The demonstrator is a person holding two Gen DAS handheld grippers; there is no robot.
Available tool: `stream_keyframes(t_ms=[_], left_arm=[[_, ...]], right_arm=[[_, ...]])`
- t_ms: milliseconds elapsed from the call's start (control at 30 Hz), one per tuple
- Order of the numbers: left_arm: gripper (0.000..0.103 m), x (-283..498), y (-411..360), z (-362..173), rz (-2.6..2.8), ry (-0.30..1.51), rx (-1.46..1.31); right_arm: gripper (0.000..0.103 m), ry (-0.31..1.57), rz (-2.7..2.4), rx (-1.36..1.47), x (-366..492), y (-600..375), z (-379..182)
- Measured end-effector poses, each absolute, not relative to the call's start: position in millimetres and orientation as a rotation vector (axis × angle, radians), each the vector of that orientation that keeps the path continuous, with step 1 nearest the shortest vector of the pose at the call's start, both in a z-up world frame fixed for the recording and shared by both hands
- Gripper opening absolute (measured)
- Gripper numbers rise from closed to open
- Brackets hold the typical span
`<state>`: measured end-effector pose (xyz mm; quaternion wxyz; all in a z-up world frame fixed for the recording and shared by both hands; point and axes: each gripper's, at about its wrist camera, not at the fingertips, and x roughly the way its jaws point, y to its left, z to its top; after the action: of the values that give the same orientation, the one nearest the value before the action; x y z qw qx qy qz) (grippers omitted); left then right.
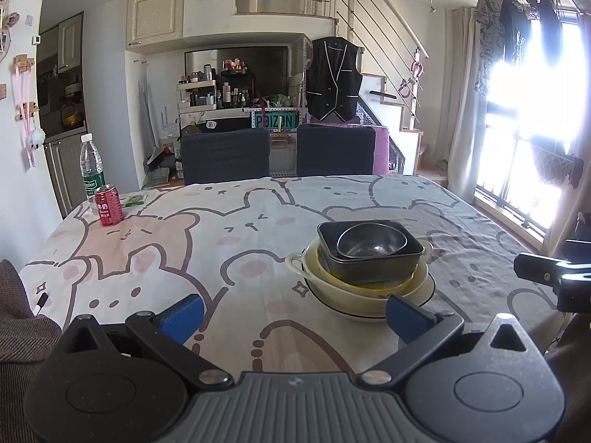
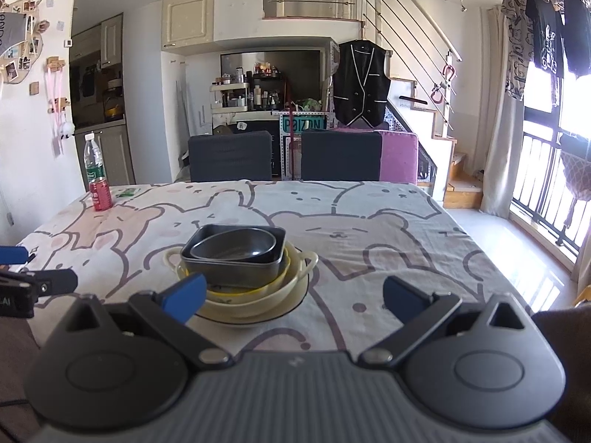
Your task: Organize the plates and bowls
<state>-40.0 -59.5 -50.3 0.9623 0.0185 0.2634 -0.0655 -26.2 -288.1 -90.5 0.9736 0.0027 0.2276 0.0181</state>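
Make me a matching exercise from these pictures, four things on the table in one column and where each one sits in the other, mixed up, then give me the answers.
Things
1. round metal bowl
2. dark square dish
3. red can
4. cream two-handled bowl

Places
A. at the far left corner of the table, beside the water bottle
B. topmost in the stack, nested in the square dish
C. under the dark dish, resting on a white plate
D. set inside the cream bowl, holding the metal bowl

Pairs: 1-B, 2-D, 3-A, 4-C
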Motion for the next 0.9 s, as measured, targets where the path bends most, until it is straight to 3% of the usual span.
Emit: stream_keyframes(t_ms=[900], left_arm=[[0.103,-40.2,-59.3,-50.2,-0.131,0.534,0.037]], right_arm=[[0.103,0.460,0.044,0.002,-25.4,-289.1,-91.2]])
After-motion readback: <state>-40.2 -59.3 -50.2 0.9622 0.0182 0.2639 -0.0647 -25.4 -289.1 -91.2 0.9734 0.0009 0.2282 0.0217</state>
